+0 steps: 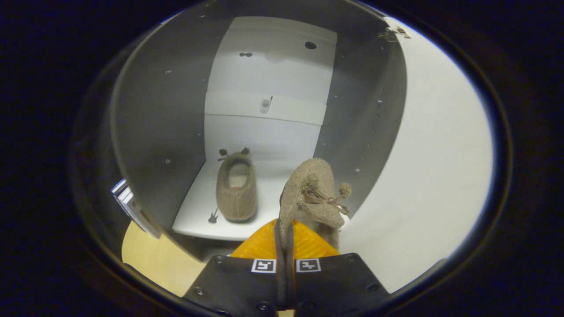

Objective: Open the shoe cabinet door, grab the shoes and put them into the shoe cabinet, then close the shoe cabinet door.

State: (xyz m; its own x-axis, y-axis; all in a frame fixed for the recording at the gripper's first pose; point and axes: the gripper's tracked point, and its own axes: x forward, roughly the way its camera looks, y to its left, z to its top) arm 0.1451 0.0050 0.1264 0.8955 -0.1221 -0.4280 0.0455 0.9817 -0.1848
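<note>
Gripper (285, 240) is clamping the second shoe (310, 198), apparently by its edge. It's carrying it into the open cabinet (150, 132); next it needs setting down beside the first shoe (236, 187).

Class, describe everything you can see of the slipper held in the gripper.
The held slipper is a tan, felt-like soft shoe with a thin bow and small pom-poms. It hangs tilted, its edge pinched between the closed fingers of the gripper, in front of the open cabinet's white shelf, right of the matching slipper lying there.

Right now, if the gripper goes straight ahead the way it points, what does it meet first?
The gripper, shut on the held slipper, would probably carry it over the cabinet shelf toward the back wall; depth is unclear.
</note>
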